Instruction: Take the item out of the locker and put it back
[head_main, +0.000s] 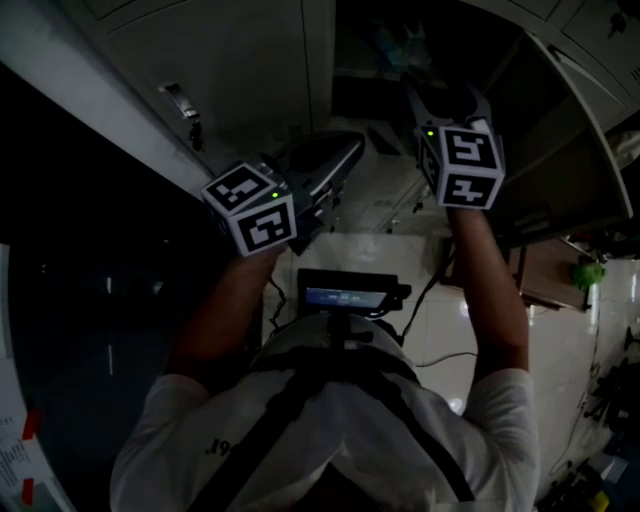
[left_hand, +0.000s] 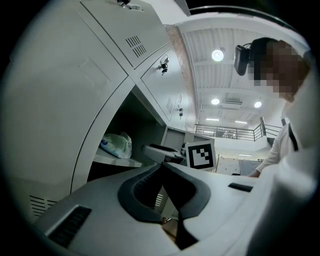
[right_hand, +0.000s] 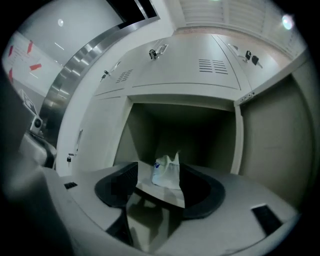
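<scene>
Fingers (right_hand: 117, 185) of the right gripper (right_hand: 159, 172) are spread wide, nothing clamped. The white plastic bag (right_hand: 167, 171) shows through the gap, sitting on the locker shelf (right_hand: 150, 189) deeper in than the tips, untouched. The left gripper view puts that gripper's tips at the shelf front edge, with the bag further back on the shelf. Left gripper (left_hand: 161, 167): pads meet at the tips, nothing between them, held lower and left of the opening, beside the closed locker door (left_hand: 65, 100). Head view: both grippers raised toward the open compartment (head_main: 400, 60), its door (head_main: 570, 160) swung out on the right. A person's arms hold both.
</scene>
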